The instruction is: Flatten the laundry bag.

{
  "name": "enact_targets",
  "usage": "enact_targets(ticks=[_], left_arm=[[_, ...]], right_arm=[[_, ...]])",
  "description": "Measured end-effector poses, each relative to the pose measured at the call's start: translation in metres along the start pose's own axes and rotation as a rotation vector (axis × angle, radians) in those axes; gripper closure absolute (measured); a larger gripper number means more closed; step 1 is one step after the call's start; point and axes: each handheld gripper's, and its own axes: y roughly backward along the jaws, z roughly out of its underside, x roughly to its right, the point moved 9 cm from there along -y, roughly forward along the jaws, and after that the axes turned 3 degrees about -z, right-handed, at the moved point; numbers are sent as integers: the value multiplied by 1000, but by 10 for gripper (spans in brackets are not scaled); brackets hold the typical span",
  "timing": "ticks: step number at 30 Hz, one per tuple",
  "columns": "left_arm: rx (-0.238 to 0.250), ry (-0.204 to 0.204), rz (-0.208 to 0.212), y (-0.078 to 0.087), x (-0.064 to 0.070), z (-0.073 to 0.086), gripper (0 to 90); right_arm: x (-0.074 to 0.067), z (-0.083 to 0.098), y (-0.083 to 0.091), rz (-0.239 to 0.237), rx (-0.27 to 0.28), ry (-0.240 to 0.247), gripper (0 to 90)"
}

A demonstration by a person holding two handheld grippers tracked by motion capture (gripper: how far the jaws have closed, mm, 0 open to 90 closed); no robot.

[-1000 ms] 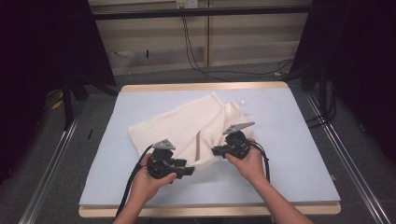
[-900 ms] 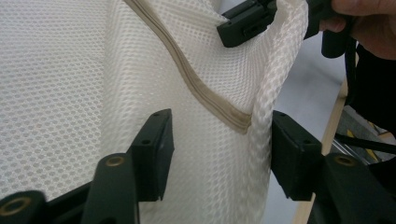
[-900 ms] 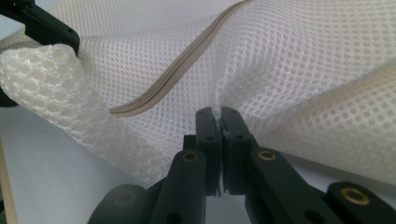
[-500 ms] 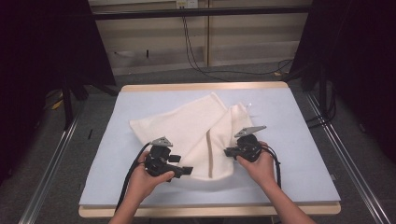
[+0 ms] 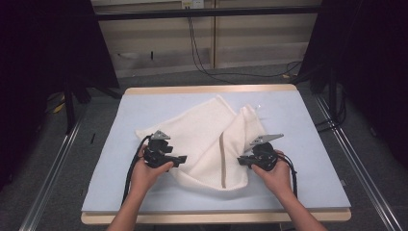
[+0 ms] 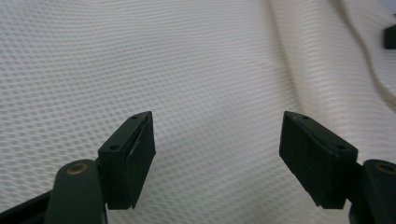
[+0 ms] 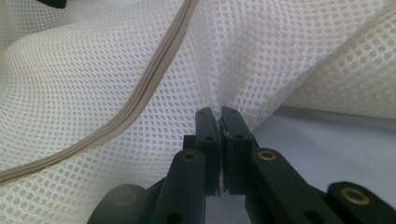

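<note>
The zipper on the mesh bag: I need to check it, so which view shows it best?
The right gripper view: the zipper runs close and sharp. The high view shows a thin line; the left gripper view shows mesh bag fabric.

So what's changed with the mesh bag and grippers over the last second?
The left gripper has just been opening and now stands off the white mesh bag. Both hands drew toward the near edge, spreading the bag. The right gripper stays clamped on the mesh.
</note>
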Motion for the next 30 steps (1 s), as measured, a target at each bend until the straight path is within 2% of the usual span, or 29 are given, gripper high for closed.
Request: enact_targets(ticks=[4, 5, 6, 7, 10, 14, 15, 19, 20, 21, 22, 24, 25, 26, 29, 30], left_arm=[[-56, -38, -18, -9, -5, 8, 247], [-40, -45, -24, -12, -4, 8, 244], [-52, -64, -23, -12, -4, 8, 239], [-35, -69, -35, -14, -3, 8, 253], [-49, -127, -68, -14, -1, 10, 276], [-53, -127, -106, -11, 1, 12, 384], [-46, -119, -101, -12, 3, 12, 397], [-51, -121, -109, -11, 5, 12, 539], [-45, -121, -102, -11, 7, 11, 646], [-41, -115, -105, -11, 8, 10, 646], [-43, -113, -105, -12, 9, 10, 704], [-48, -112, -110, -12, 10, 9, 765], [-47, -105, -111, -12, 10, 9, 765], [-31, -56, -105, -13, 12, 8, 857], [-44, -51, -99, -13, 10, 8, 900], [-55, -62, -105, -11, 9, 8, 900]], right_arm=[[-1, 0, 0, -4, 5, 4, 869], [-1, 0, -1, -6, 6, 4, 868], [-1, 1, -1, -2, 6, 2, 868], [-1, 2, -1, -7, 6, 9, 868], [0, 3, -1, -5, 6, 11, 867], [-1, 3, -2, -1, 9, 14, 867], [-1, 3, -2, 0, 8, 13, 867], [-1, 3, -2, 4, 8, 15, 867], [-1, 3, -2, 3, 9, 12, 868], [-1, 3, -2, 3, 9, 12, 868], [-1, 3, -2, 2, 8, 12, 867], [-1, 3, -2, 0, 5, 13, 868], [-1, 3, -2, 0, 5, 13, 868], [-1, 3, -2, 0, 5, 13, 868], [-2, 2, -2, 1, 7, 7, 868], [-2, 2, -2, -1, 10, 13, 868]])
